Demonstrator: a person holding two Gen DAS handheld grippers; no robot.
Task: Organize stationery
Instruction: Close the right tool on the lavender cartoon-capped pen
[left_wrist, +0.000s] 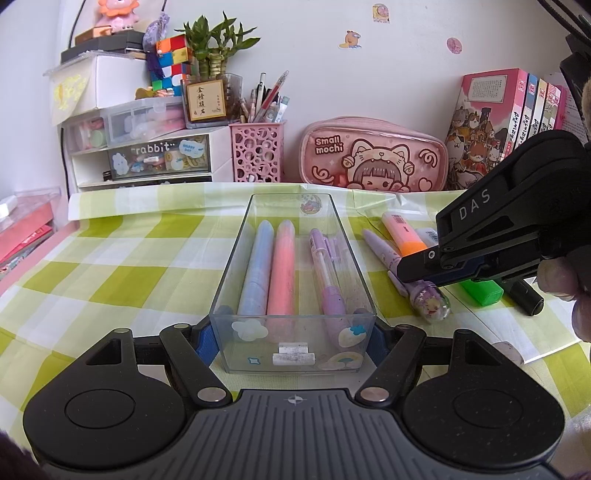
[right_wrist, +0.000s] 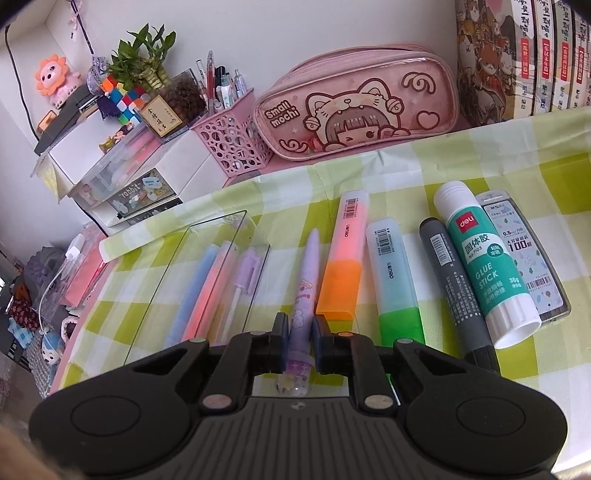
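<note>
A clear plastic tray (left_wrist: 236, 236) lies on the green checked cloth and holds a blue pen (left_wrist: 255, 269), a pink pen (left_wrist: 282, 269) and a purple pen (left_wrist: 327, 269). My left gripper (left_wrist: 291, 334) is shut on the tray's near end, one finger on each side wall. My right gripper (right_wrist: 299, 336) is shut on a purple cartoon pen (right_wrist: 304, 284) that lies on the cloth right of the tray (right_wrist: 207, 229). In the left wrist view the right gripper (left_wrist: 417, 267) sits over that pen (left_wrist: 430, 301).
Right of the purple pen lie an orange highlighter (right_wrist: 341, 266), a green highlighter (right_wrist: 397, 280), a grey marker (right_wrist: 456, 284), a glue stick (right_wrist: 487, 266) and a lead case (right_wrist: 528, 254). At the back stand a pink pencil case (right_wrist: 354, 114), pink pen holder (right_wrist: 229, 147), drawers (left_wrist: 147, 155) and books (right_wrist: 517, 55).
</note>
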